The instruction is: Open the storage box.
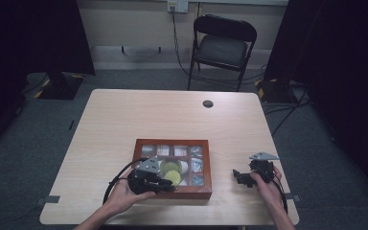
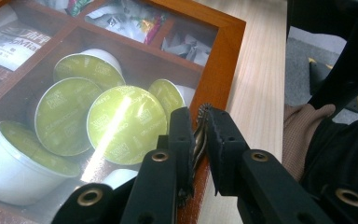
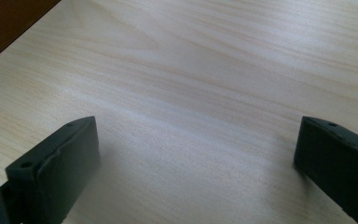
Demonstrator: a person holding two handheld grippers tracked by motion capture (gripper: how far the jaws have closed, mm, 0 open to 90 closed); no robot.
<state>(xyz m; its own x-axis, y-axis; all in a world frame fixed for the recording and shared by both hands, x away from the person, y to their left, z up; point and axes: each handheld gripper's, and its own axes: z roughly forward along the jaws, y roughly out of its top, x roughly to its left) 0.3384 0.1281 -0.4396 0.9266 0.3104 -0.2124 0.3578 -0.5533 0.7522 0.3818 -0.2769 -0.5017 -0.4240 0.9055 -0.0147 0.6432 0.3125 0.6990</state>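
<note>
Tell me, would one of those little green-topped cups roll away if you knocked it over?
Probably. The green-lidded cups look round and tapered, so a tipped one would likely roll in a curve. They seem light, thin plastic. Inside the wooden box, the dividers should stop it.

One wooden box [image 1: 172, 168] sits on the one tabletop [image 1: 124, 120]. Inside it, from the left tool's view, five green-lidded capsules [image 2: 126, 123] are visible in the big compartment, though part of that compartment is hidden, so there may be more. Smaller compartments hold sachets [image 2: 121, 21], too jumbled to count. Two tools here: the left tool [image 1: 165, 184] and the right tool [image 1: 237, 175]. One folding chair [image 1: 223, 48] stands beyond the tabletop.
</note>
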